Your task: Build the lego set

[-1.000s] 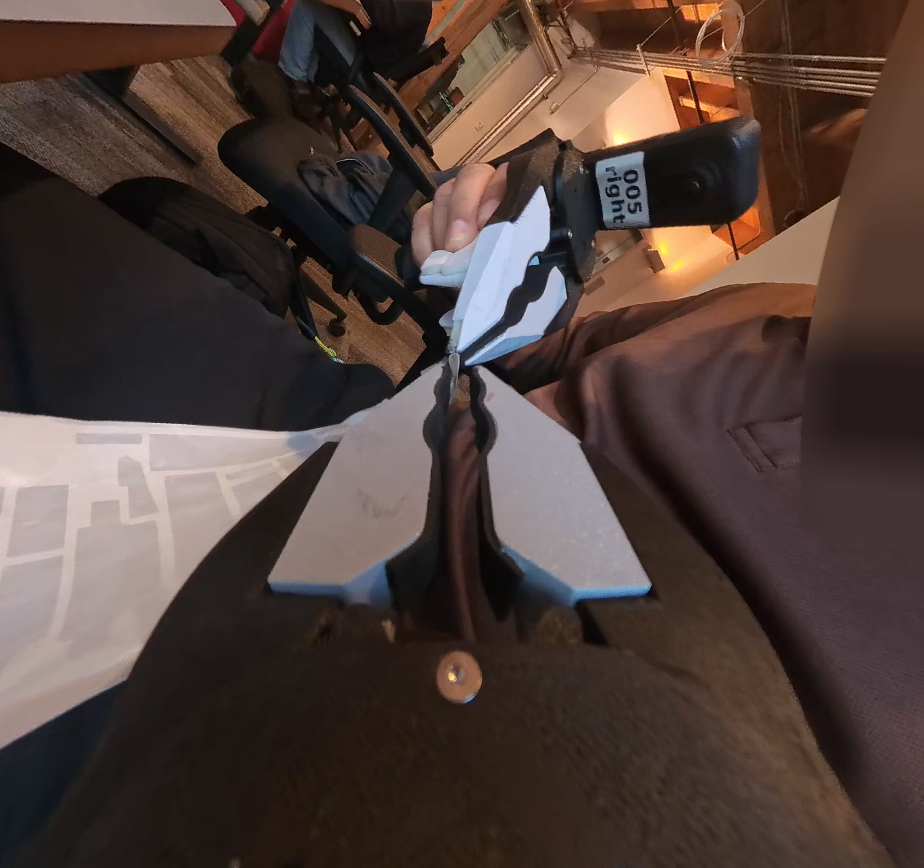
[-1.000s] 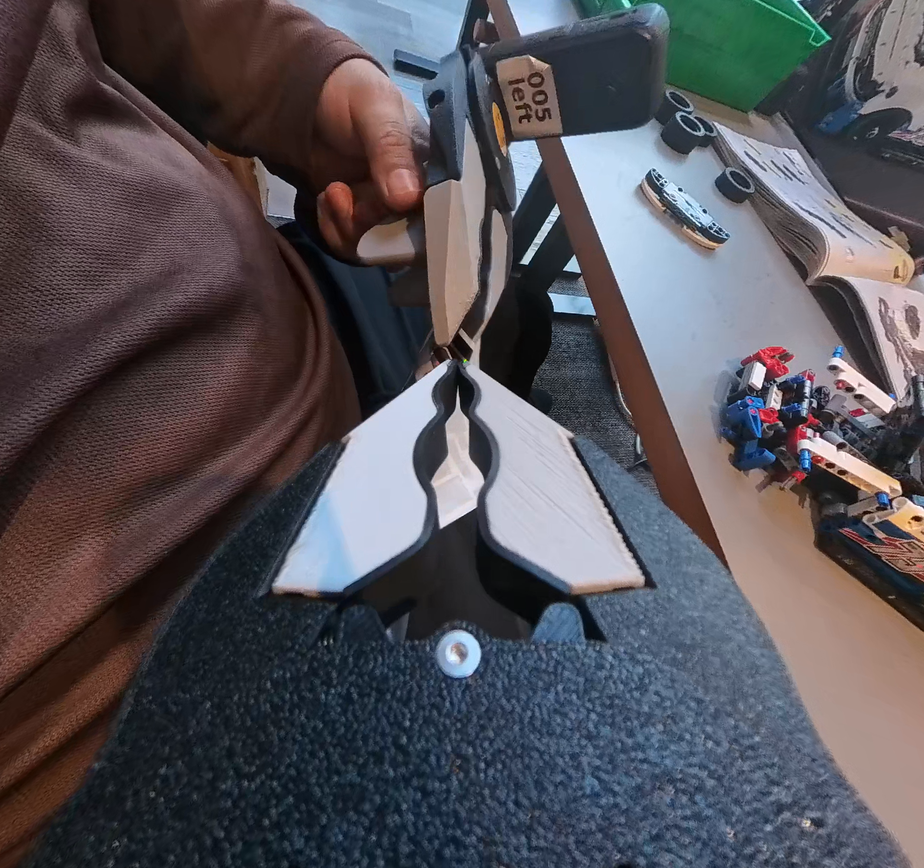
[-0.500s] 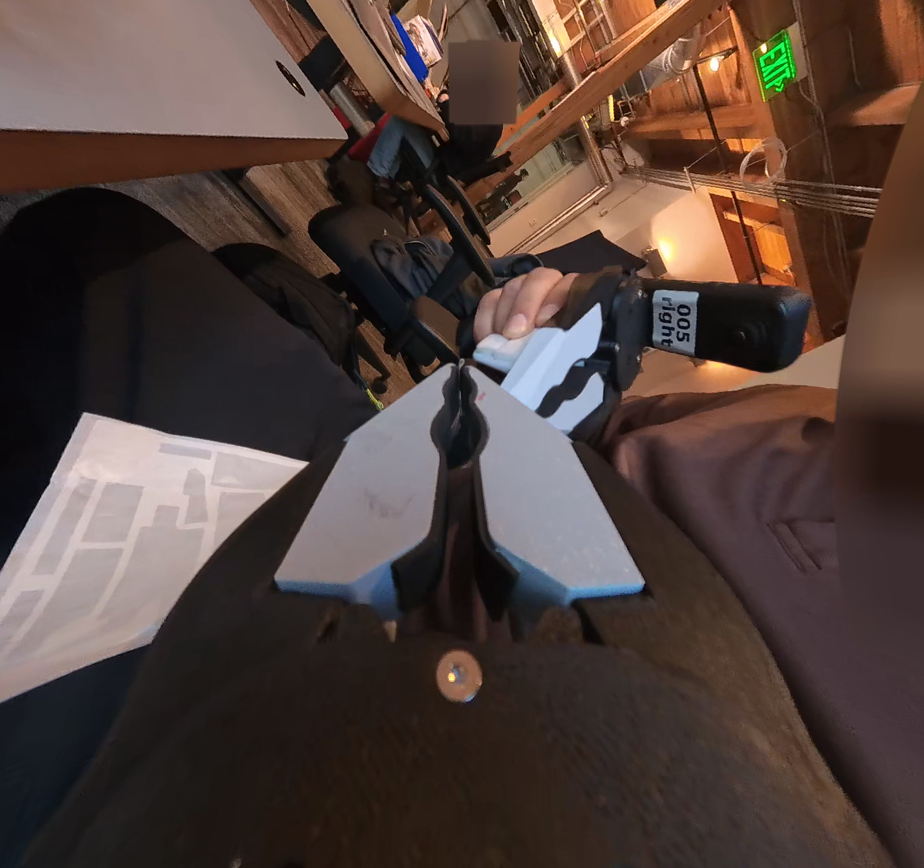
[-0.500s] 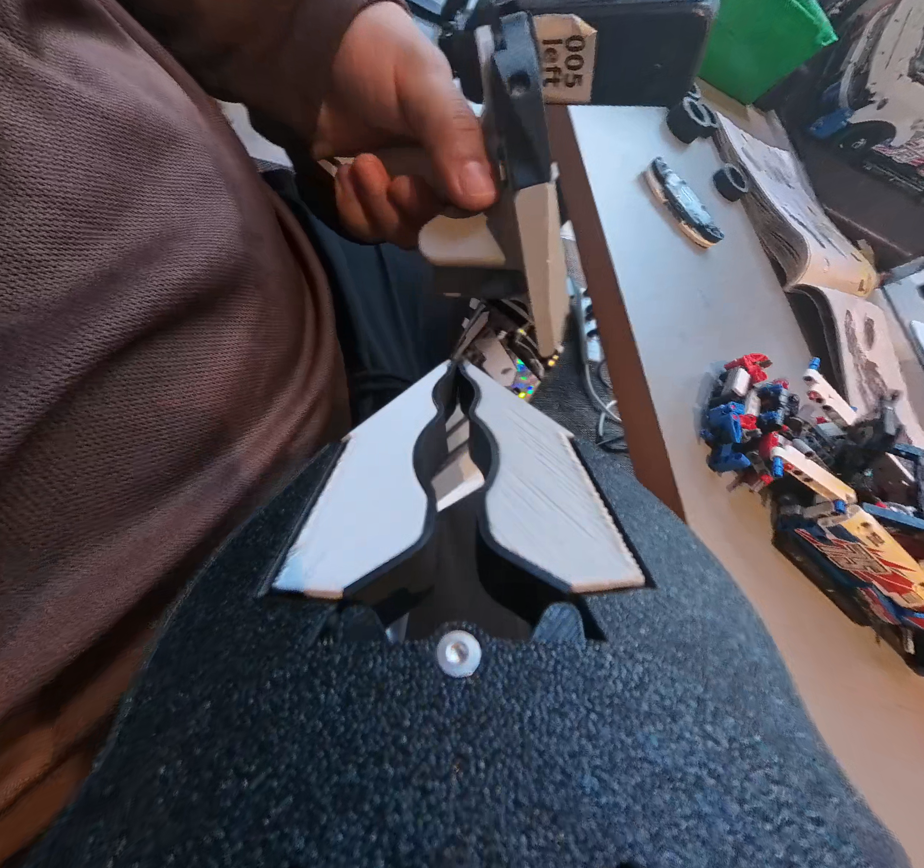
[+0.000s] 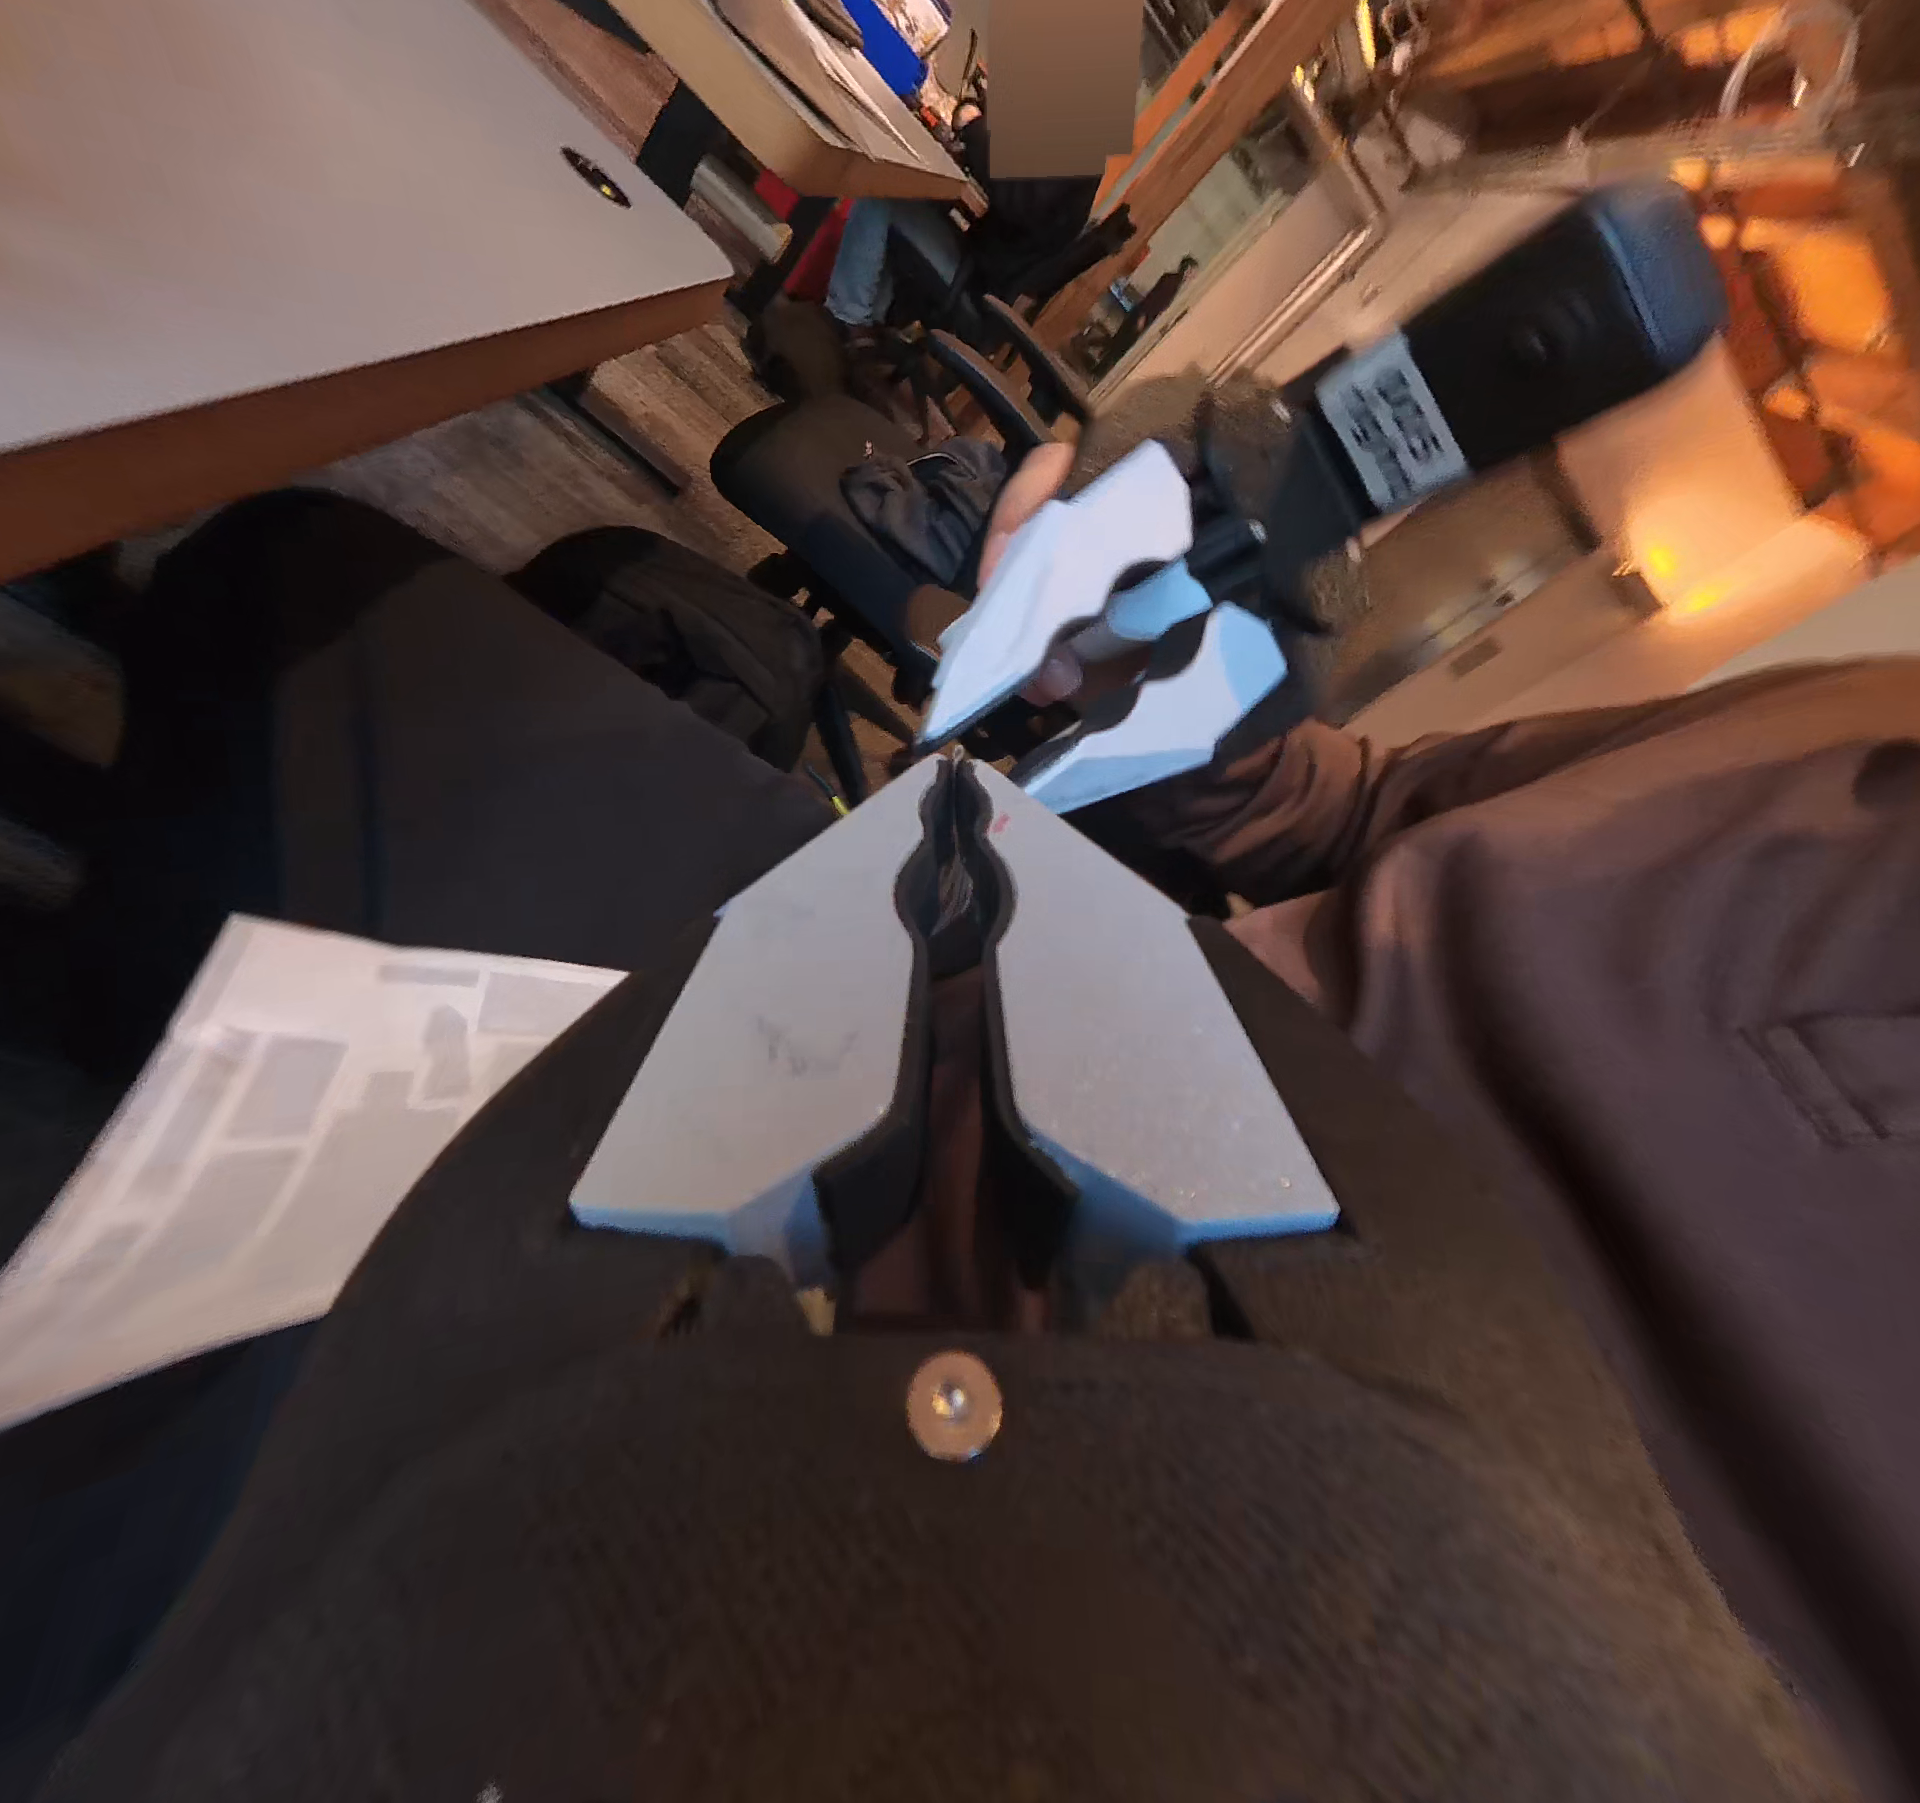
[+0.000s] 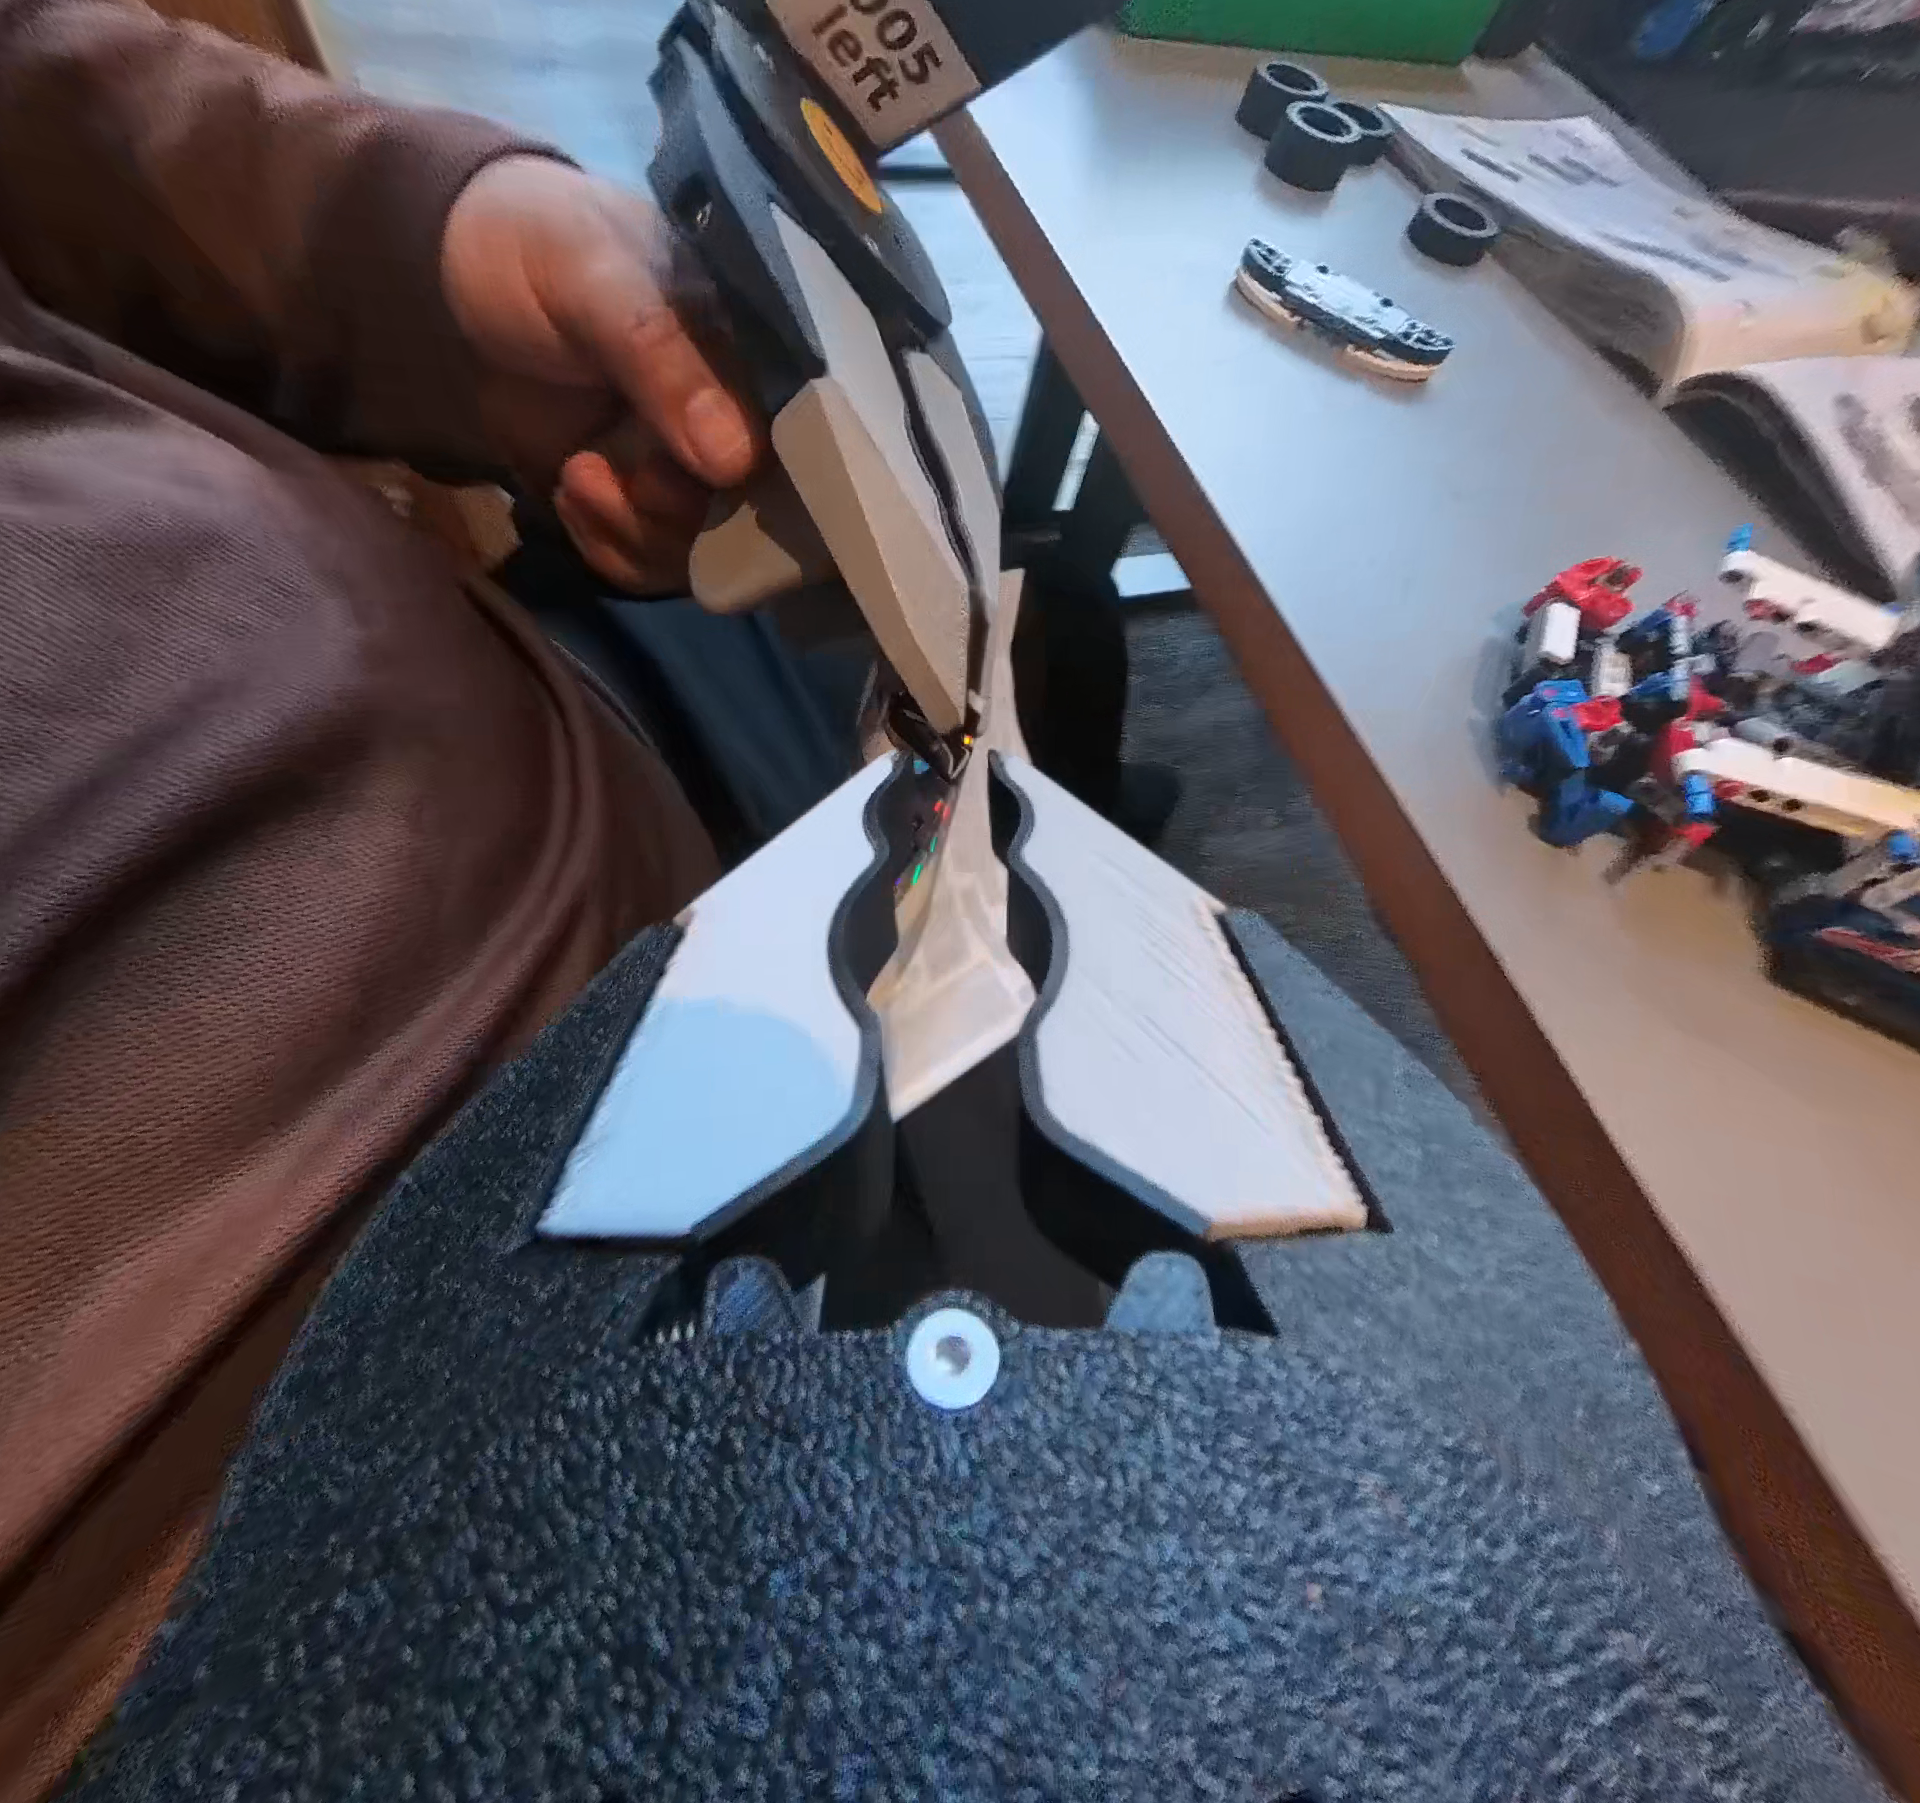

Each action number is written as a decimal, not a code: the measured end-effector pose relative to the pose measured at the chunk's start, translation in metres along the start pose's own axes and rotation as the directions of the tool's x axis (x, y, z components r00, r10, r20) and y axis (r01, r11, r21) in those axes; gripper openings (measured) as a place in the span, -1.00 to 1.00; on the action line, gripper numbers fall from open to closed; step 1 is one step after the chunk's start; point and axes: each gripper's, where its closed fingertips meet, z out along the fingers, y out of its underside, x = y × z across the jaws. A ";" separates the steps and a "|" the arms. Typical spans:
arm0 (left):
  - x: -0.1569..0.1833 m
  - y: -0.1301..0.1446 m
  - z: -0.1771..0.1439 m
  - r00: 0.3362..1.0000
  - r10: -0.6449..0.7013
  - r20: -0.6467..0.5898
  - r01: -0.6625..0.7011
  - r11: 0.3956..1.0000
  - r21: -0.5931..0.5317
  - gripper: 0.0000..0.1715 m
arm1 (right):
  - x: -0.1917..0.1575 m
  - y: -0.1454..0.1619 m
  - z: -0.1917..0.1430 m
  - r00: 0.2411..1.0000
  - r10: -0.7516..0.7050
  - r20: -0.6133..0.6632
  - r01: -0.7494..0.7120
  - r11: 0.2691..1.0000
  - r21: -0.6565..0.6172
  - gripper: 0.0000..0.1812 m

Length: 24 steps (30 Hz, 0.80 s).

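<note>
Grippers meet tip to tip over the lap: left gripper (image 6: 961,730) pinches a small dark piece (image 6: 925,727), right gripper (image 6: 948,766) parted narrowly. Half-built lego model (image 6: 1704,704) sits on the table (image 6: 1351,527).

- The two grippers meet tip to tip over the person's lap, beside the table (image 6: 1382,548) edge; the left gripper (image 6: 951,725) comes down from above onto the right gripper (image 6: 945,771).
- On the table, the lego model (image 6: 1704,714) lies nearest.
- Behind it lies the open booklet (image 6: 1621,226).
- Left of the booklet lie the tyres (image 6: 1314,132) and a curved lego piece (image 6: 1340,304).
- A printed sheet (image 5: 260,1109) lies on the lap, left of the left gripper.
</note>
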 end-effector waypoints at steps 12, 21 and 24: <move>-0.005 0.004 0.001 0.995 0.072 0.064 -0.069 0.997 -0.043 -1.00 | 0.002 0.004 0.000 0.999 -0.036 -0.021 0.035 0.999 -0.019 -0.95; -0.006 0.005 0.001 0.994 0.080 0.075 -0.076 0.996 -0.051 -1.00 | 0.004 0.002 -0.002 0.994 -0.091 -0.063 0.090 0.996 -0.022 -1.00; -0.002 0.002 -0.001 0.993 0.106 0.057 -0.104 0.994 -0.032 -1.00 | 0.003 0.003 -0.004 0.998 -0.058 -0.024 0.058 0.998 -0.006 -0.91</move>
